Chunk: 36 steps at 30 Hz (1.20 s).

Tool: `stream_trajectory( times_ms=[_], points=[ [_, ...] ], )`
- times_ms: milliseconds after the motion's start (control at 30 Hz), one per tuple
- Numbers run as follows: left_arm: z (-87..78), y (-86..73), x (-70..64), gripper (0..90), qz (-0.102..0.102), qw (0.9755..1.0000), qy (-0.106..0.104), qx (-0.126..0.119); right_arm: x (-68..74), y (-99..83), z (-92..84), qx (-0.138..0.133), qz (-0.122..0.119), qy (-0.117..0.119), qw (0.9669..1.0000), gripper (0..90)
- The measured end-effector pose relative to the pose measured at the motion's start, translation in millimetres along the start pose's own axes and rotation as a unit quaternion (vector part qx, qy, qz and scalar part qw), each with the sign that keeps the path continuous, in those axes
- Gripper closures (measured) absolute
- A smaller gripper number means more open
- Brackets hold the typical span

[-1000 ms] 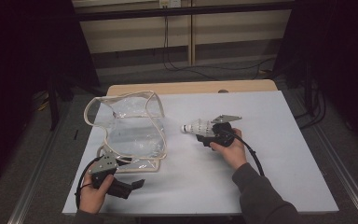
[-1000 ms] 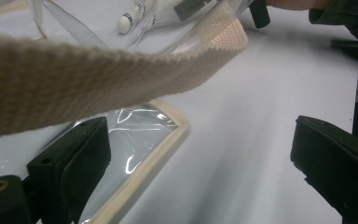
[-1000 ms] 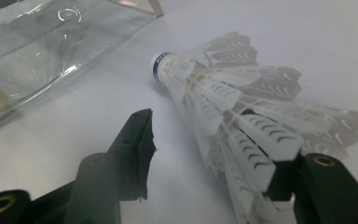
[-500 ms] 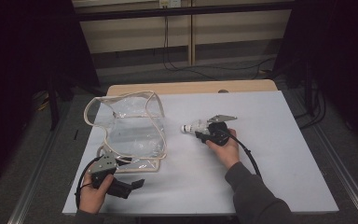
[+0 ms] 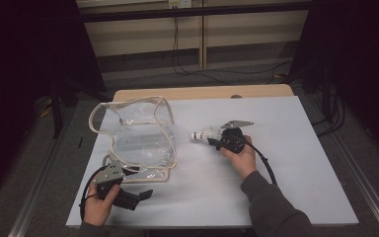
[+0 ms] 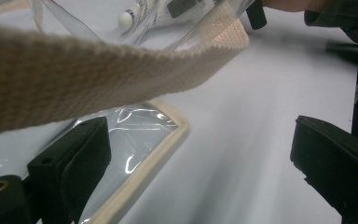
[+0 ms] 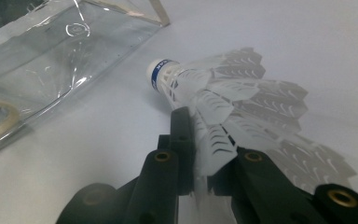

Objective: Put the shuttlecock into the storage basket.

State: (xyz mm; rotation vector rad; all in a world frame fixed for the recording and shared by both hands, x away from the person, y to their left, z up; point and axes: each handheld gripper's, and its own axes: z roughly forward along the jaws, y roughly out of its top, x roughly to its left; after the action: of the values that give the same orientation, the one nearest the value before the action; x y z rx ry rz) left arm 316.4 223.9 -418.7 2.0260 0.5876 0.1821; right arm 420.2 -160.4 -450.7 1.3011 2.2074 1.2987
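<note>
A white feathered shuttlecock (image 5: pixel 203 134) with a blue band on its cork (image 7: pixel 161 71) lies on the white table (image 5: pixel 286 187), cork pointing toward the bag. My right gripper (image 5: pixel 216 140) has just been closing its jaws, and they now pinch the shuttlecock's feather skirt (image 7: pixel 214 140). A clear plastic bag (image 5: pixel 138 133) with beige trim stands left of it. My left gripper (image 5: pixel 143 195) rests open at the bag's near corner (image 6: pixel 140 135), nothing between its pads. The bag's beige strap (image 6: pixel 74 74) hangs across the left gripper view.
The table's wooden far edge (image 5: pixel 202 92) and metal rails (image 5: pixel 39 197) along both sides bound the work area. Cables trail from both grippers. The right half of the table is bare white surface.
The right gripper's jaws have drawn together on the shuttlecock's feathers. Both hands and the bag stay where they were.
</note>
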Motion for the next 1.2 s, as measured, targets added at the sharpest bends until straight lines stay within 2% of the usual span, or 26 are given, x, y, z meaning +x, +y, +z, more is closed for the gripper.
stream_trajectory(
  times_ms=[267, 467, 533, 800, 1033, 1200],
  points=[
    [0.2, -0.1, -0.2, 5.0, 0.001, 1.0, 0.001, -0.001, 1.1, 3.6, -9.3, 0.006, -0.001, 0.023, 0.9997, 83.9],
    [0.2, -0.2, -0.4, 5.0, 0.001, 1.0, 0.001, -0.001, 1.9, 8.9, -19.2, 0.0, -0.001, 0.039, 0.9992, 87.1],
    [0.6, -0.2, -0.8, 5.0, -0.002, 1.0, 0.001, -0.003, 2.2, 10.7, -21.8, -0.002, -0.01, 0.035, 0.9993, 87.3],
    [-0.1, 0.1, -0.2, 5.0, 0.0, 1.0, 0.0, 0.001, 5.2, 17.9, -30.5, 0.003, -0.019, 0.05, 0.9986, 88.0],
    [0.0, 0.1, -0.2, 5.0, -0.001, 1.0, 0.001, 0.0, 11.9, 29.2, -39.8, 0.003, -0.037, 0.057, 0.9977, 88.2],
    [0.0, 0.2, -0.3, 5.0, -0.001, 1.0, 0.001, 0.0, 13.2, 36.1, -46.4, -0.007, -0.029, 0.07, 0.9971, 88.2]
  ],
)
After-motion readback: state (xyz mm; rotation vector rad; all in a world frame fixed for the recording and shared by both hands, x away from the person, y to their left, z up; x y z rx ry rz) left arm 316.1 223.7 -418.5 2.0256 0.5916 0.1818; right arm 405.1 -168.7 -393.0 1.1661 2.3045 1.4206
